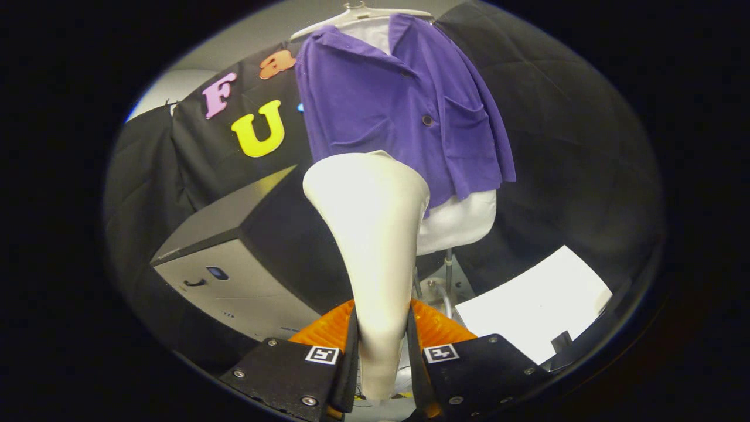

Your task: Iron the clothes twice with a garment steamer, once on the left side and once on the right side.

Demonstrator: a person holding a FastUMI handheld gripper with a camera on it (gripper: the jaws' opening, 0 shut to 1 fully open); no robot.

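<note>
My gripper [381, 337] is shut on the cream handle of the garment steamer [370, 234], both fingers pressing its narrow neck. The steamer widens upward to a broad flat head just ahead of the fingers. Beyond the head hangs a purple short-sleeved shirt [404, 111] with buttons and two chest pockets, draped over a white padded form [460, 220] on a white hanger [357, 14]. The steamer head stands in front of the shirt's lower hem, a little left of its button line; whether it touches the cloth I cannot tell.
A grey box-like machine with a dark top [234, 264] stands to the left of the steamer. A white sheet [533, 305] lies to the right, low down. A metal stand pole [448, 264] holds the form up behind the steamer.
</note>
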